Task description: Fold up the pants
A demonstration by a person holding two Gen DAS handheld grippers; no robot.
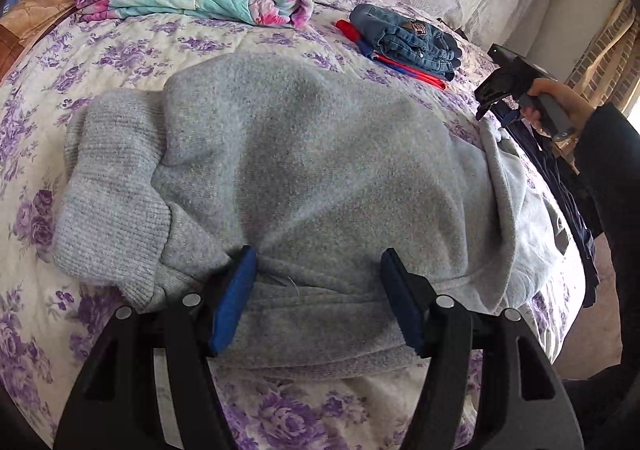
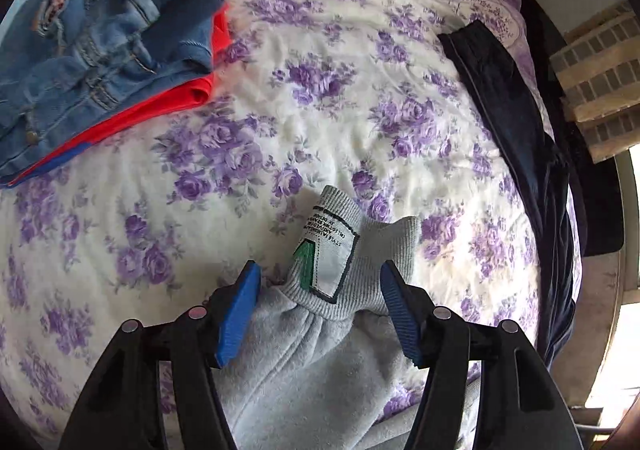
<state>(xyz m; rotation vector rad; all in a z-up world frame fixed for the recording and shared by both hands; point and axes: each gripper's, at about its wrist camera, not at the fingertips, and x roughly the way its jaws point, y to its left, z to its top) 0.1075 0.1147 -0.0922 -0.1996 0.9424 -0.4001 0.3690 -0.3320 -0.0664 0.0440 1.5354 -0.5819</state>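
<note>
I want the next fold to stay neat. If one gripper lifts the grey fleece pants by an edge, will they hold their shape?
Probably not. The grey fleece pants already lie in soft bulges and creases, so they would likely droop. The thick knit looks grippy rather than slippery. The ribbed cuff seems firmer but still bends.

The bed [image 1: 132, 42] is viewed by the left wrist camera from close above its near edge, facing the folded jeans [image 1: 408, 40] beyond. The jeans [image 2: 80, 46] are seen nearer from the right wrist camera. Jeans and bed [image 2: 360, 90] are shared.
</note>
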